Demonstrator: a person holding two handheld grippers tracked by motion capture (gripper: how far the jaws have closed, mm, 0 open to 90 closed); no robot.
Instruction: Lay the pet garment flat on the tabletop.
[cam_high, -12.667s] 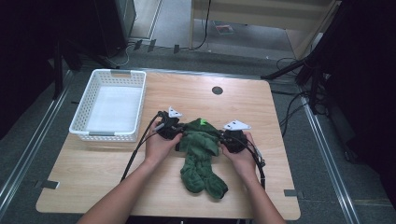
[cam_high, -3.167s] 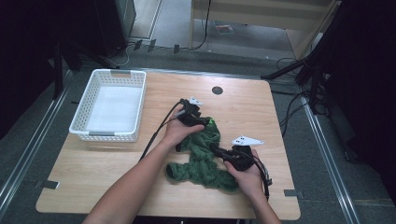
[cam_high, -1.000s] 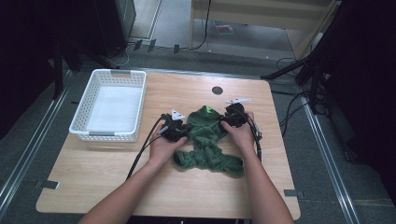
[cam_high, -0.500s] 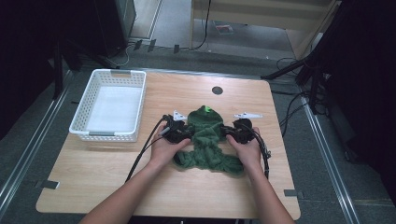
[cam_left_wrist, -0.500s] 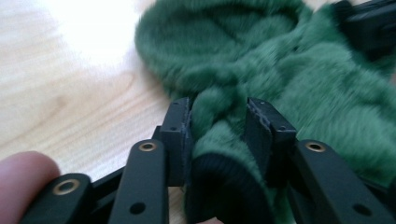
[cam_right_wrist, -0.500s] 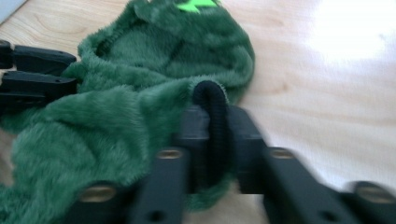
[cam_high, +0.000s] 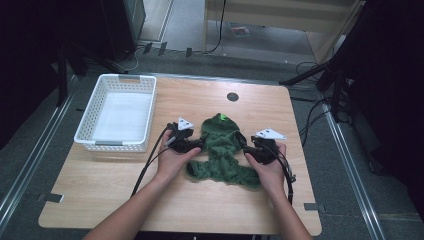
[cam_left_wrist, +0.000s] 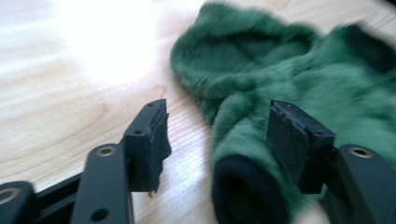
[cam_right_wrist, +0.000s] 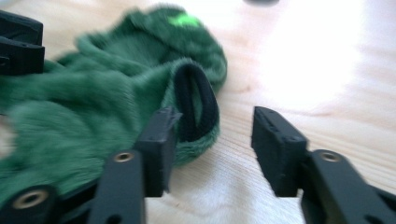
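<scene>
Green fleece hoodie (cam_high: 222, 150) lying flat near the middle of the table (cam_high: 125, 200), hood end pointing away from the person, bright green patch on the hood. Sleeves spread out to either side, each with a black-lined cuff.

Left gripper (cam_high: 194, 145) parked at the left sleeve. Jaws apart, just been opening. In the left gripper view, cuff (cam_left_wrist: 247, 191) sits in the gap, closer to the right-hand jaw, pads not pressing on it, bare wood under the other jaw. So nothing gripped there.

Right gripper (cam_high: 248, 148) over at the right sleeve, same story: jaws apart, just been opening. In the right gripper view, other cuff (cam_right_wrist: 196, 100) stands up just behind the left-hand jaw, gap itself over bare wood. Not clamped on anything. Far edge of that view also catches the other gripper's black jaw against the fleece.

Both hands wrapped around the gripper bodies, cables trailing back toward the near table edge.

White basket (cam_high: 87, 135) off at the left, well apart from the hoodie. Small dark round hole (cam_high: 232, 96) in the tabletop beyond the hood.
</scene>
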